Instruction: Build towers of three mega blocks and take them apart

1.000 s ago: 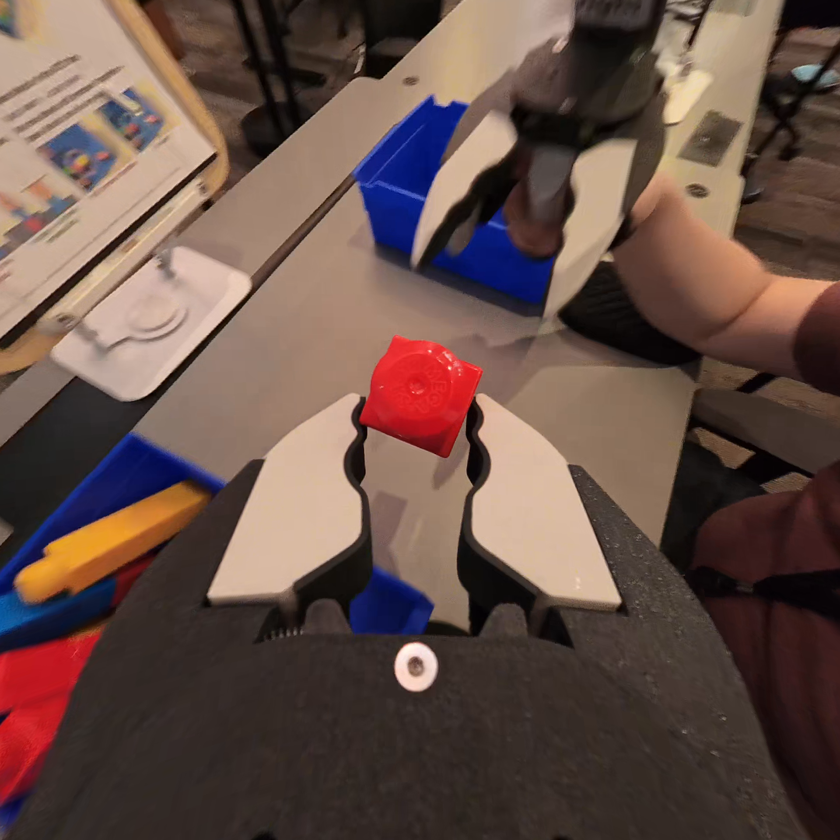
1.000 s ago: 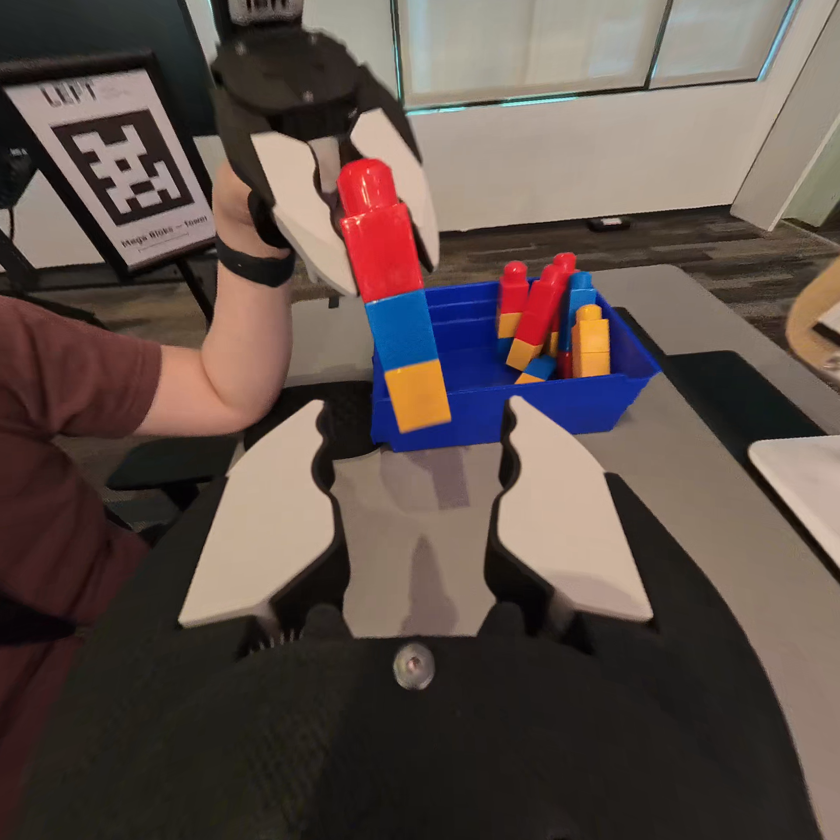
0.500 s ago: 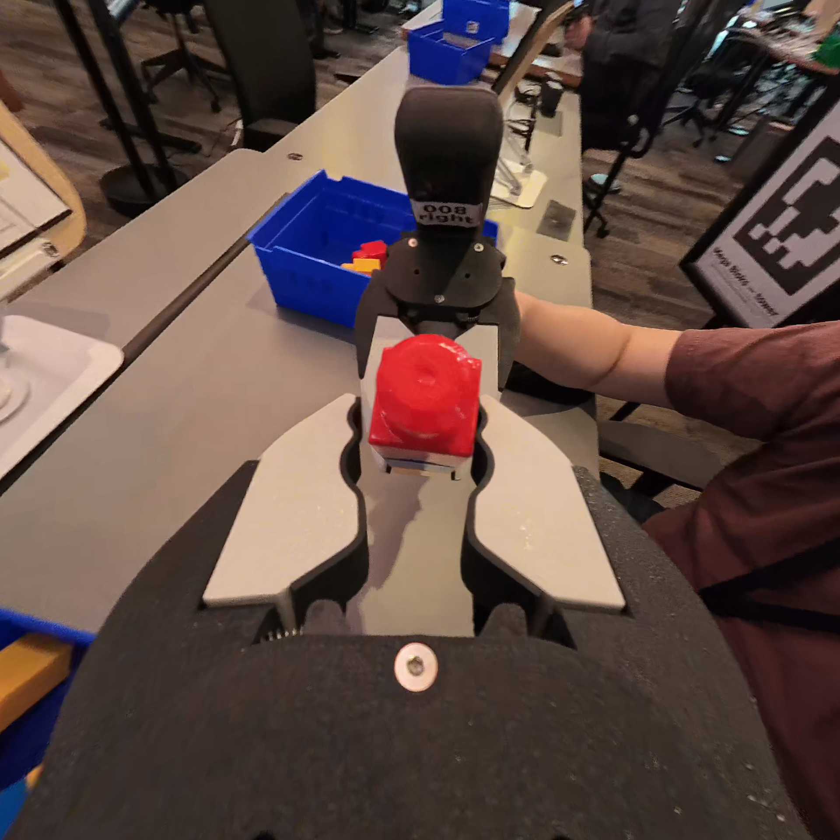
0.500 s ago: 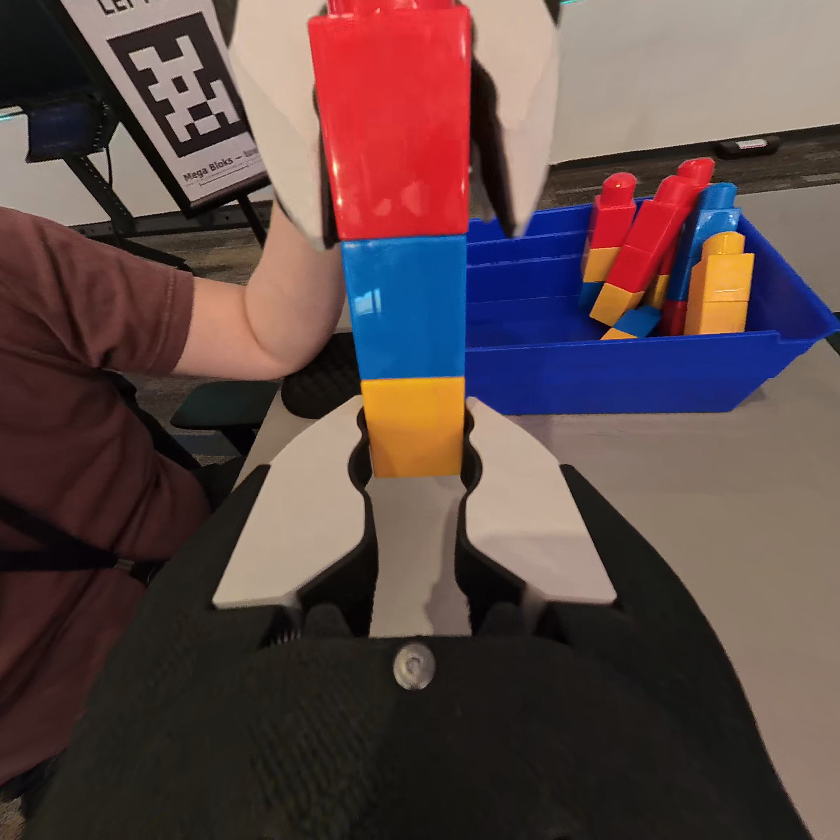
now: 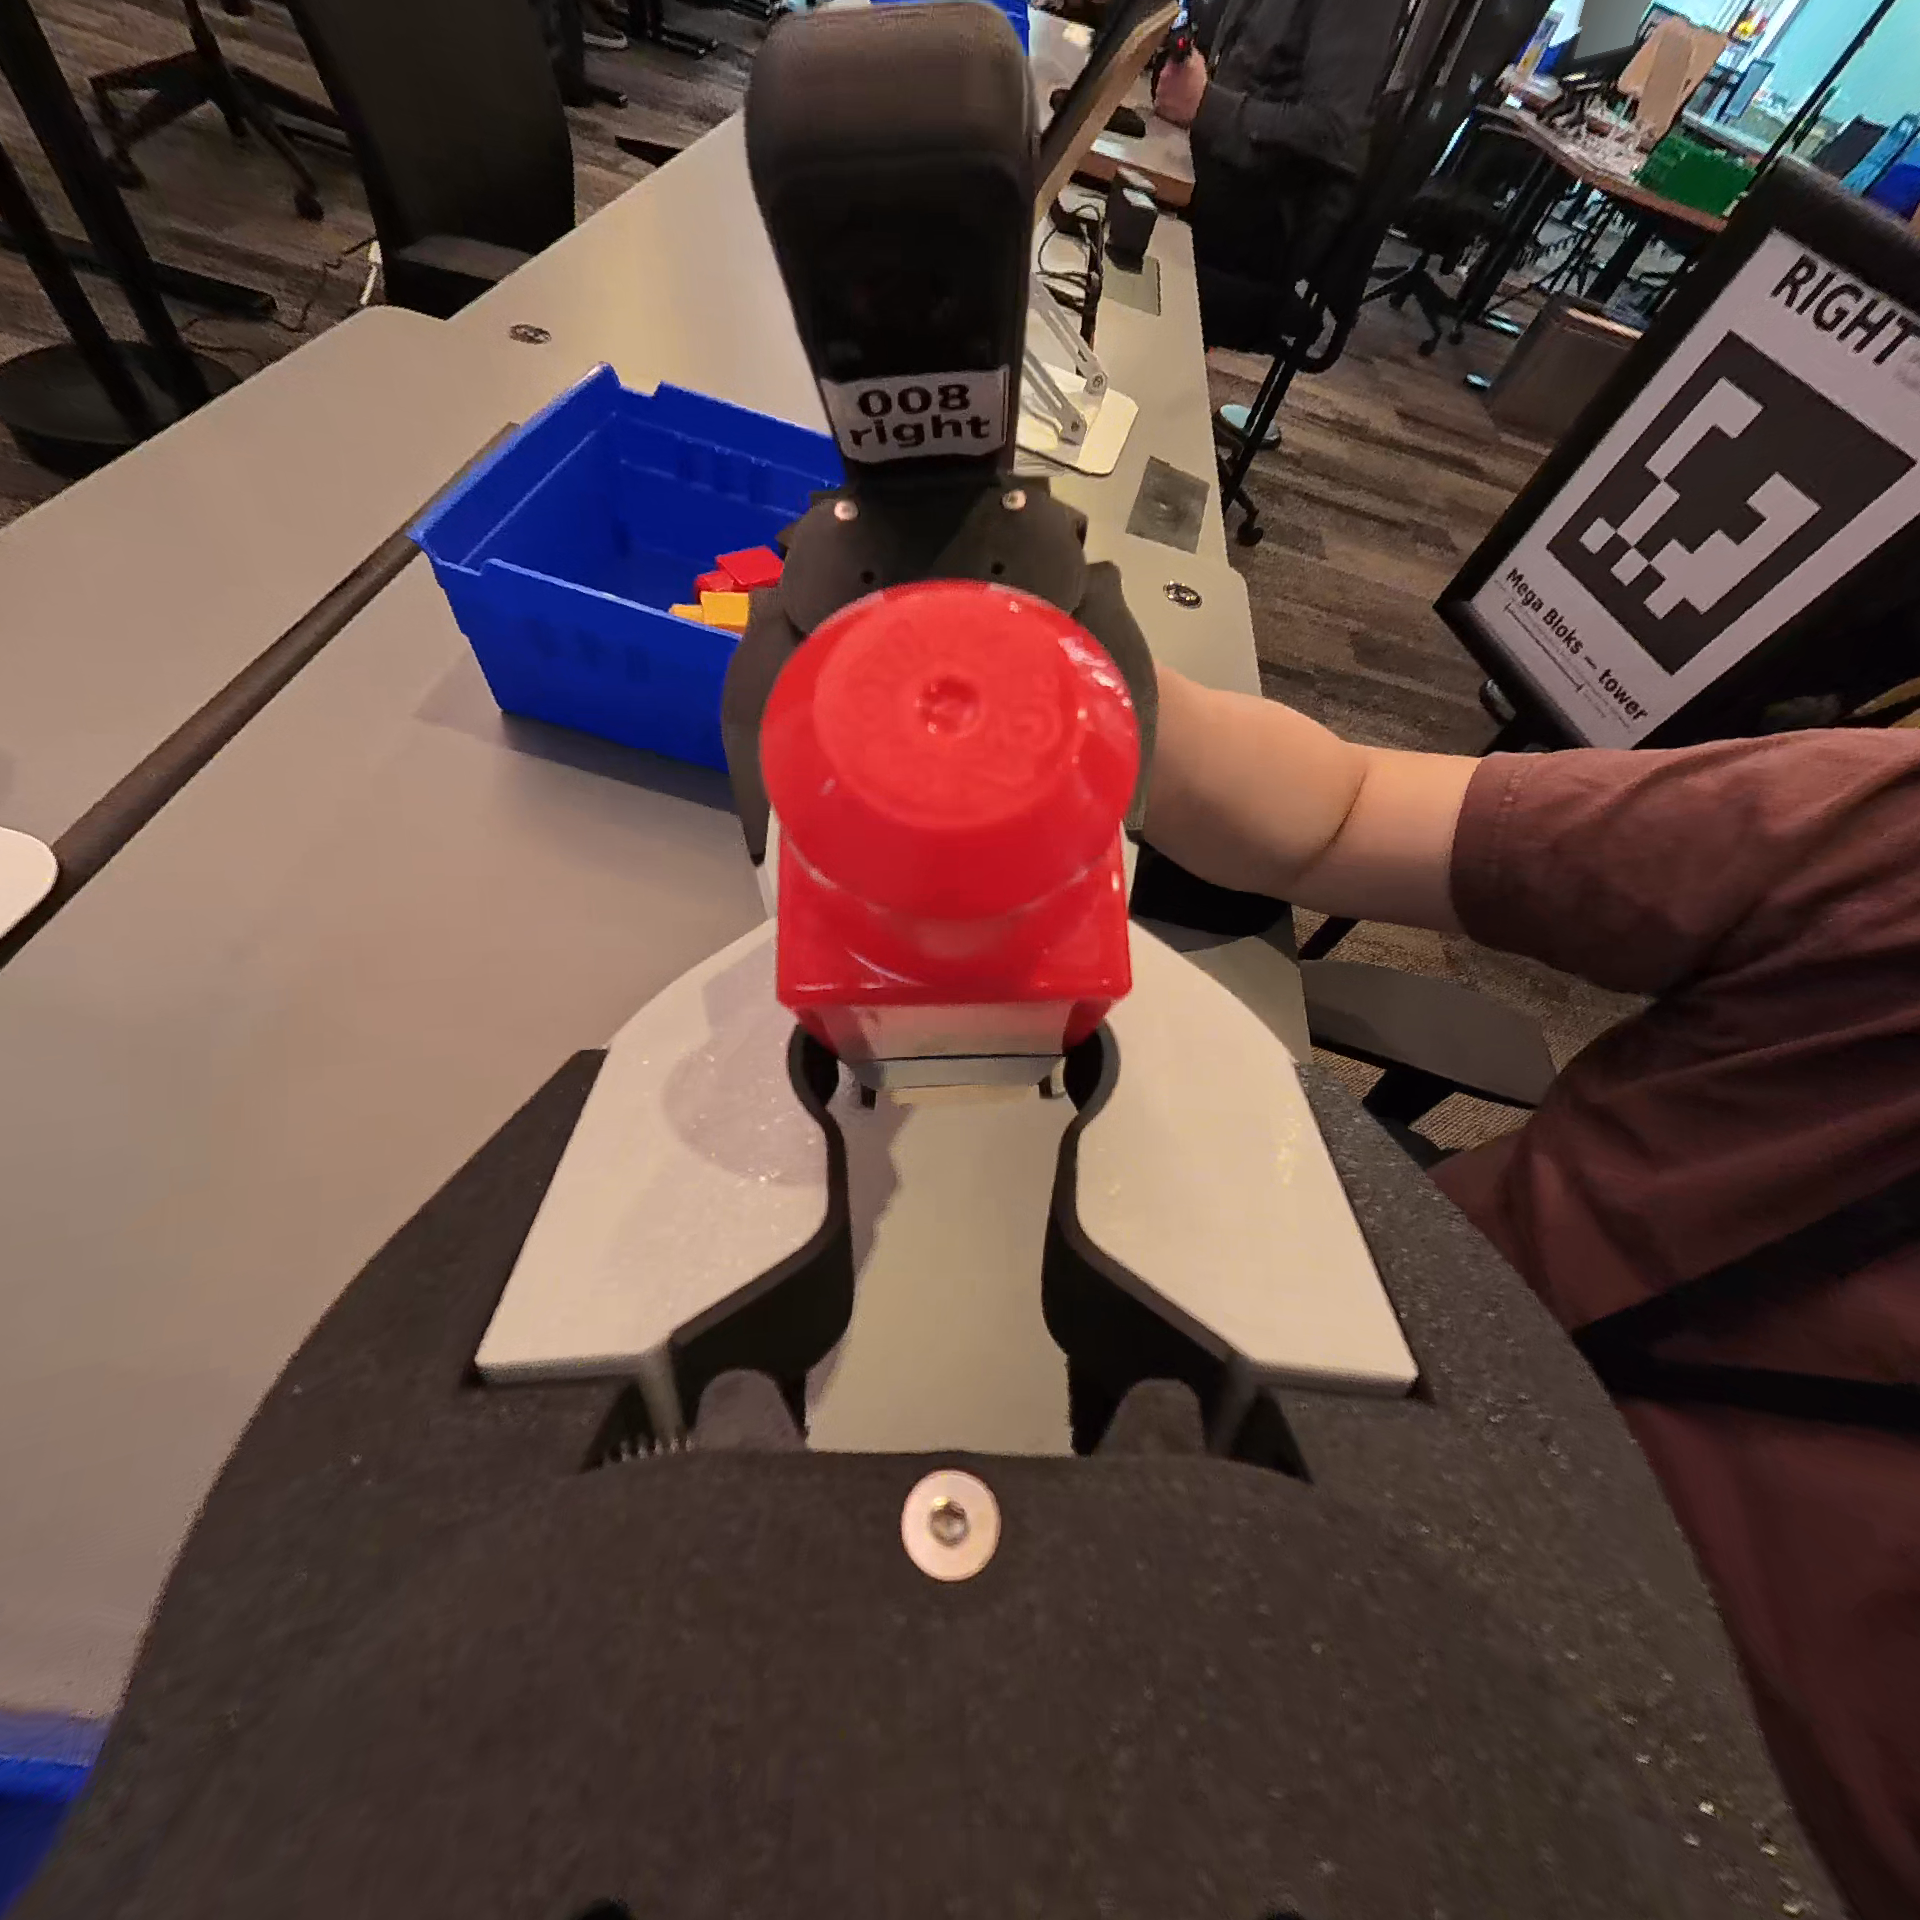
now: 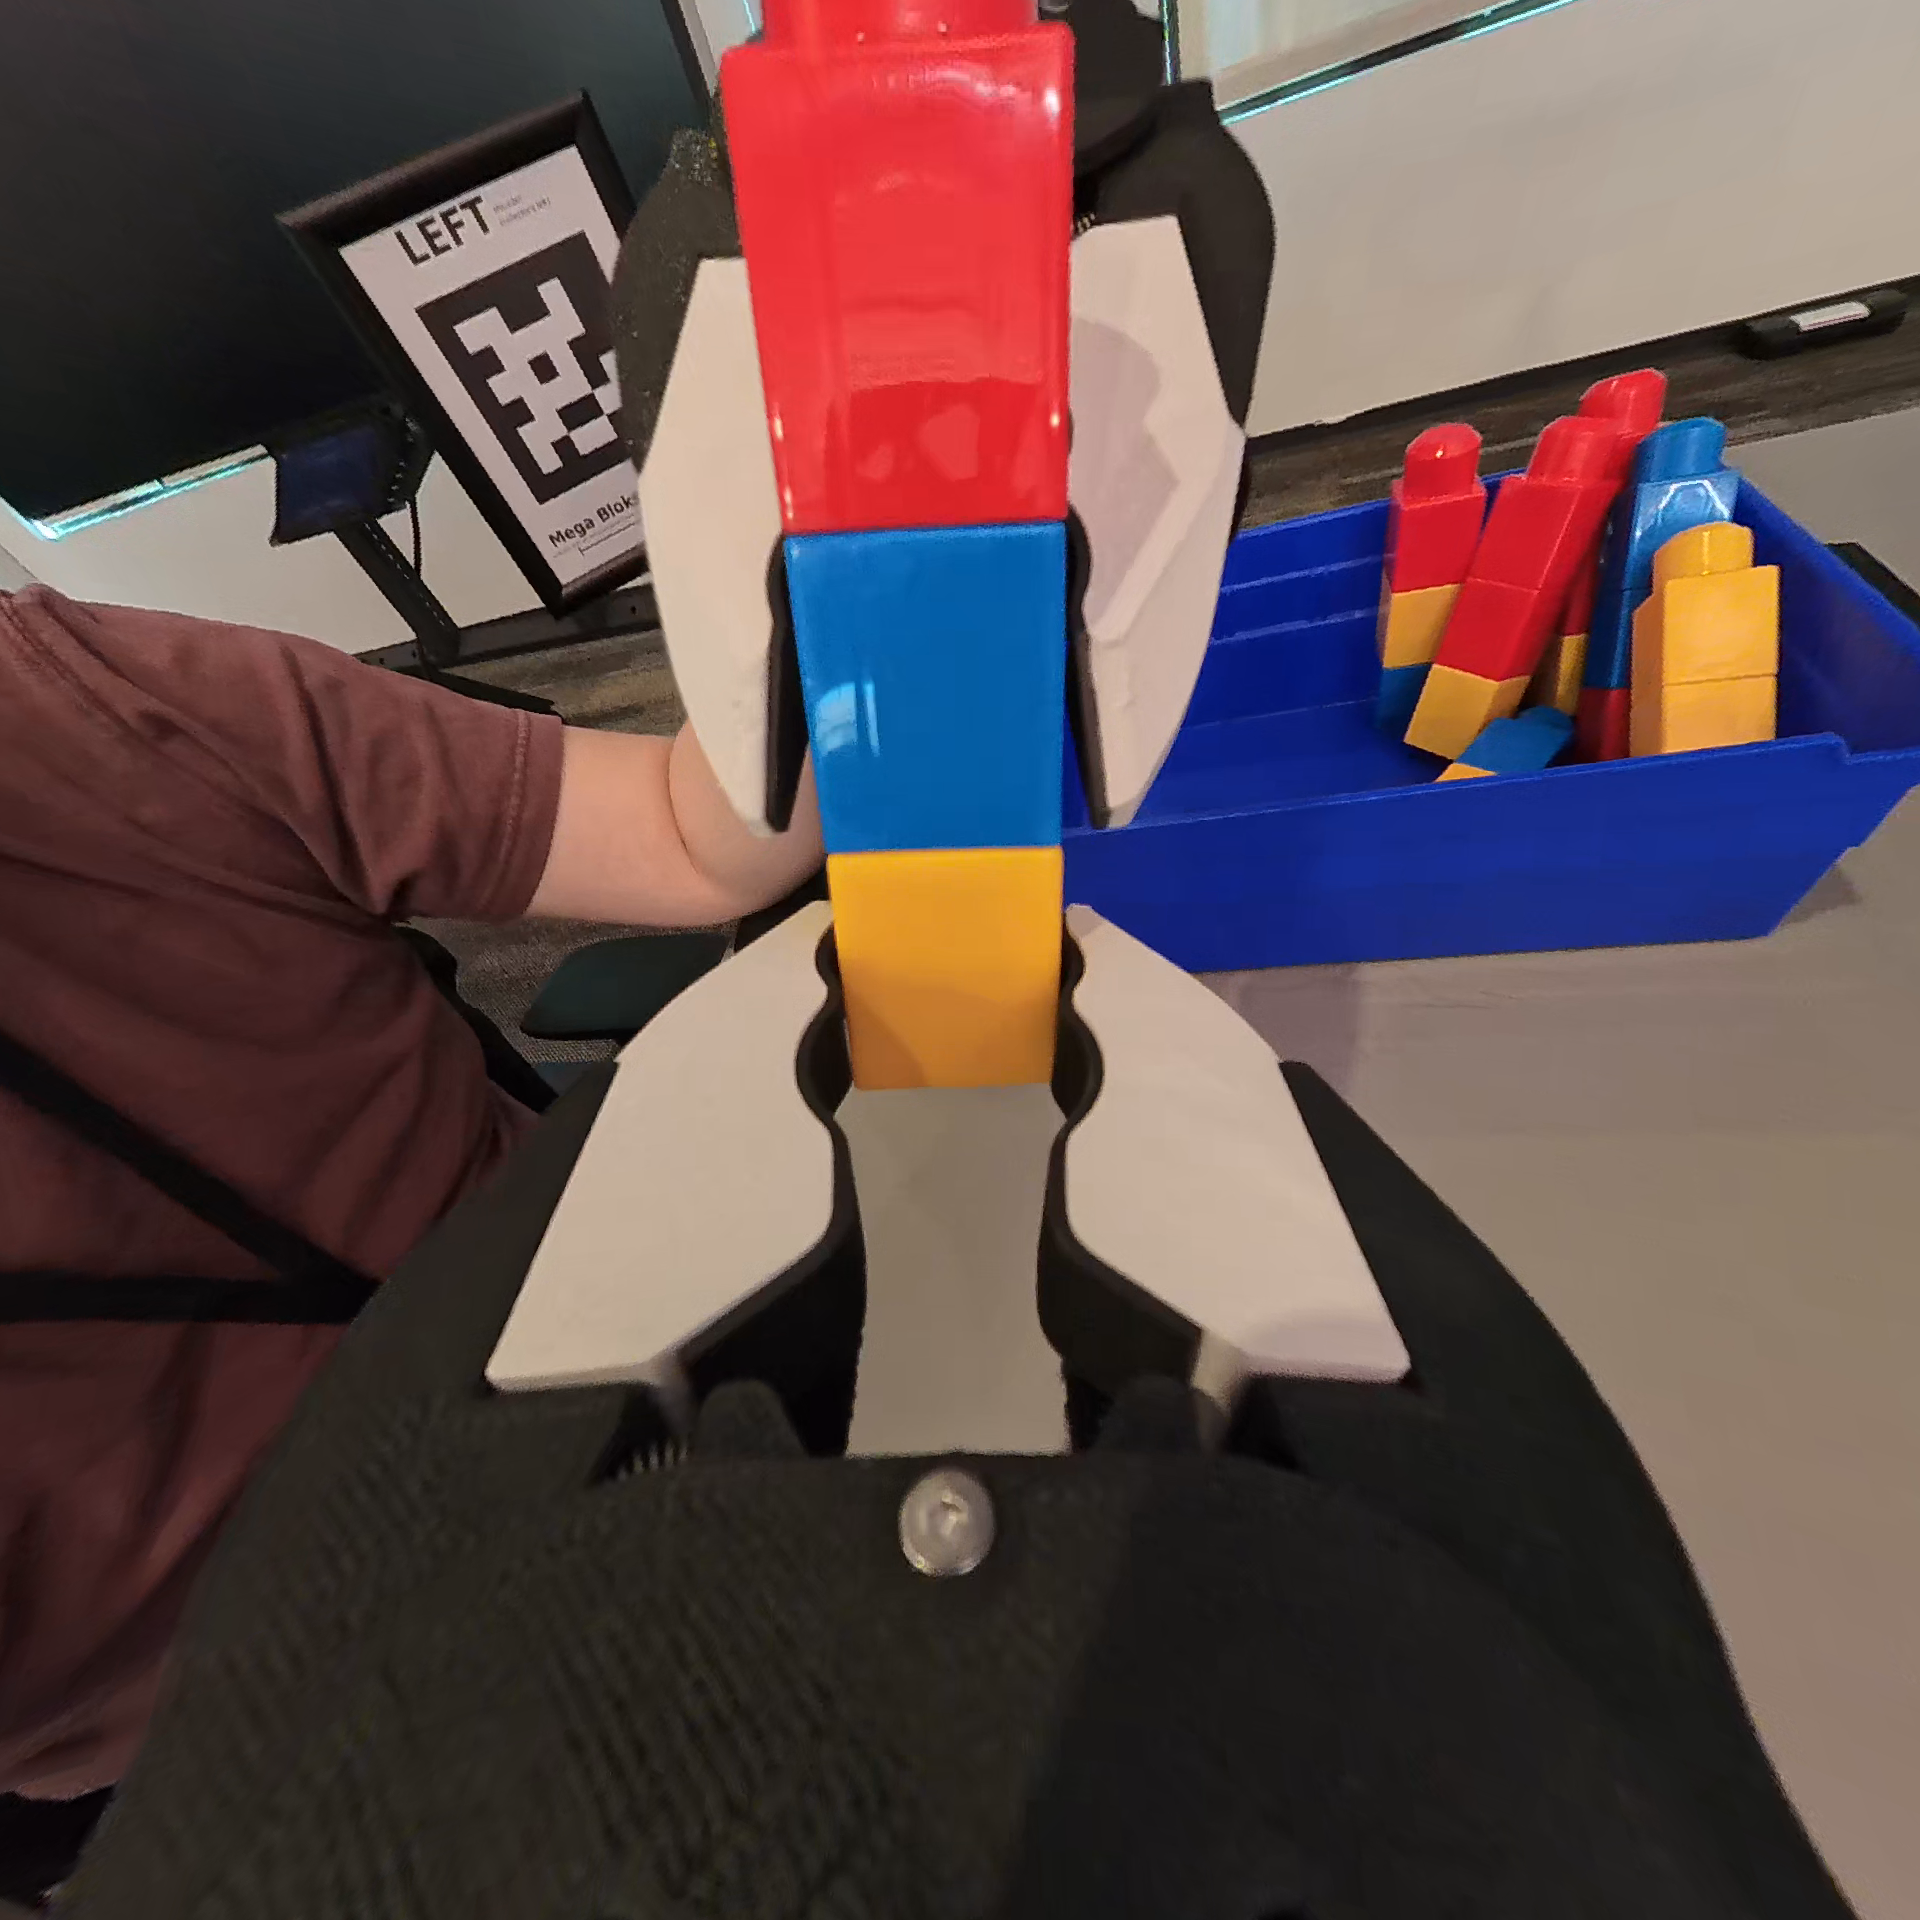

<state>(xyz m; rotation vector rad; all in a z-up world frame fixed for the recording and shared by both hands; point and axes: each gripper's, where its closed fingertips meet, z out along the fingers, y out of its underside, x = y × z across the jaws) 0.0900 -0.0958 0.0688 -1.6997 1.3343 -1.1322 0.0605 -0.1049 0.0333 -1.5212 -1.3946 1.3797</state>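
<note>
1. A tower of three blocks is held in the air over the desk (image 6: 1558, 1195): red block (image 6: 904, 281) at one end, blue block (image 6: 925, 686) in the middle, yellow block (image 6: 951, 966) at the other end.
2. The left tongs (image 6: 925, 665) grip the tower from the red end, their pads reaching down both sides of the blue block.
3. The right tongs (image 6: 951, 997) are closed on the yellow block, both pads pressed against its sides.
4. A blue bin (image 6: 1455, 862) stands on the desk just beyond the tower, with finished towers leaning in its far right corner.
5. From the left wrist, the red block (image 5: 951, 810) faces the camera stud-first, hiding the rest of the tower.
</note>
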